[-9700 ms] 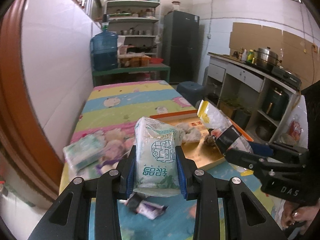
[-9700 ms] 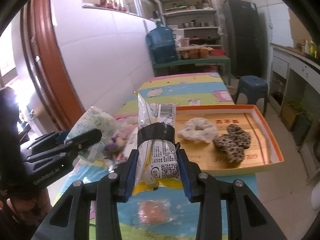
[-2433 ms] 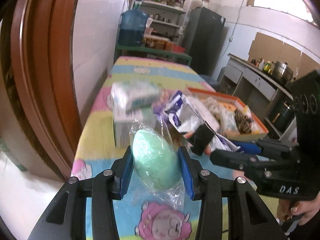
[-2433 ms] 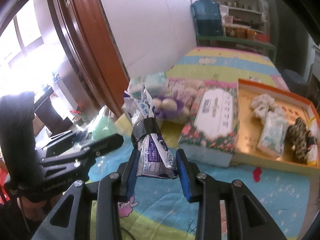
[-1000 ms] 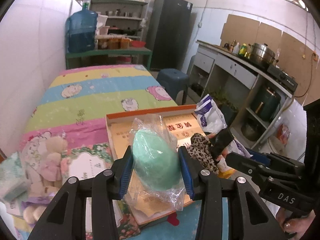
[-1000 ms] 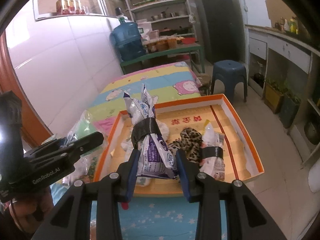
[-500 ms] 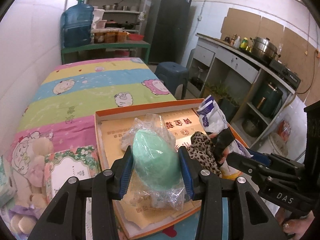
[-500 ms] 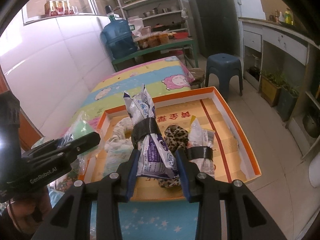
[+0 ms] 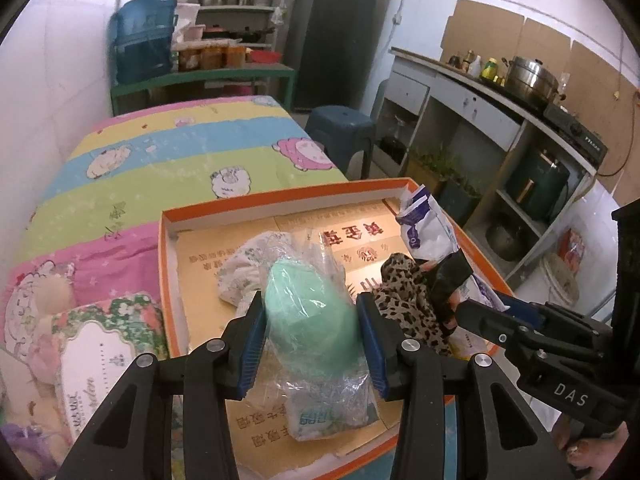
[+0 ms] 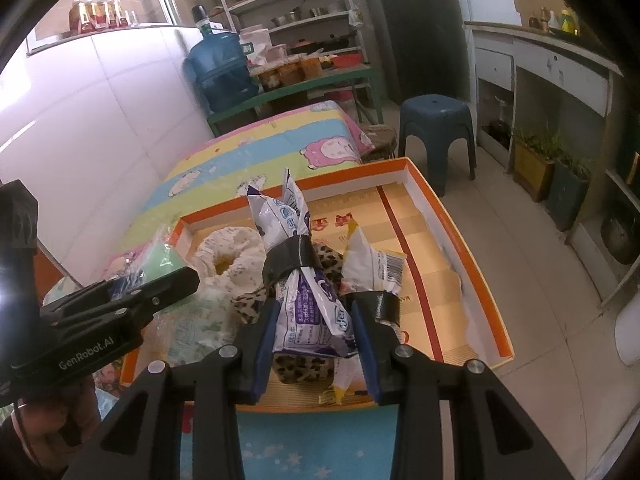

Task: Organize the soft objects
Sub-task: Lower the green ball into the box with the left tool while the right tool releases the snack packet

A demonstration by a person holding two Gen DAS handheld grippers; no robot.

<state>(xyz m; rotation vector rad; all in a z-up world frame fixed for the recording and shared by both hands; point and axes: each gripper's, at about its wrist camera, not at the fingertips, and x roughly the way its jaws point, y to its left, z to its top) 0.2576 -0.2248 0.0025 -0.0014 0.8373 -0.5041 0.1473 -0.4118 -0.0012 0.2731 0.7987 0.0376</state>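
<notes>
My left gripper [image 9: 311, 320] is shut on a mint-green soft lump in a clear plastic bag [image 9: 312, 316], held over the near left part of the orange-rimmed cardboard tray [image 9: 280, 200]. My right gripper [image 10: 312, 328] is shut on a white and purple packet bound with black tape [image 10: 306, 296], hanging over the tray's [image 10: 472, 248] middle. In the tray lie a cream scrunchie [image 10: 228, 252], a leopard-print scrunchie [image 9: 412, 300], a tissue pack [image 9: 320, 420] and a taped white and yellow packet [image 10: 372, 268].
The tray sits on a table with a striped cartoon cloth [image 9: 168, 160]. A flowered tissue box [image 9: 100, 352] and a plush toy [image 9: 52, 292] lie left of the tray. A blue stool [image 10: 436, 120], shelves and a kitchen counter [image 9: 500, 96] stand beyond.
Both grippers have sunk and moved forward over the tray, each still holding its item. The tray and its contents look larger and nearer.
</notes>
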